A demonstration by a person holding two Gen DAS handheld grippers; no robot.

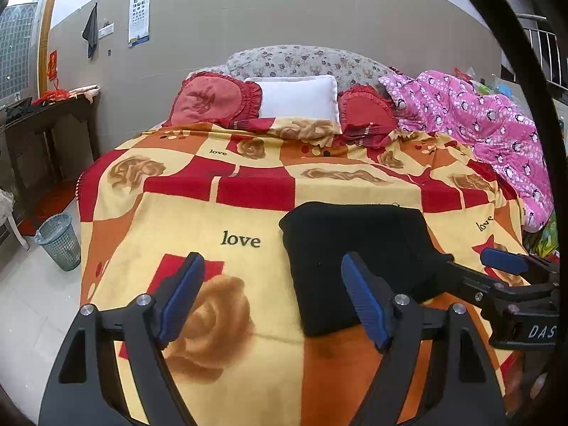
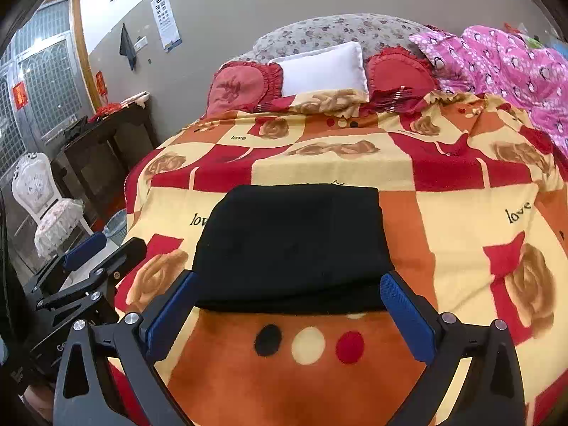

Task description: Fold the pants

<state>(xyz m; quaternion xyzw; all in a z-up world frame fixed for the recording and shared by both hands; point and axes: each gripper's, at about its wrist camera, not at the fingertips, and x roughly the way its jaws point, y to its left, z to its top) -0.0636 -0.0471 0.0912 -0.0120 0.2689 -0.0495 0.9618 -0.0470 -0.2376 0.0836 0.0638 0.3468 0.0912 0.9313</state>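
1. Left wrist view: the left gripper [image 1: 273, 298] hangs with its blue pads spread wide, grasping nothing. The black pants [image 1: 358, 262], folded into a block, lie just ahead of its right finger on the patterned blanket [image 1: 227, 213]. The right gripper [image 1: 497, 266] pokes in from the right, also released. Left of the claw, a mesh bin [image 1: 58, 241] stands on the tiled floor; far ahead, a white pillow [image 1: 298, 97] leans on the floral headboard.

2. Right wrist view: the pants [image 2: 291, 245] sit directly ahead between the splayed fingers of the right gripper [image 2: 289, 305]. A white chair [image 2: 39, 191] stands off left.
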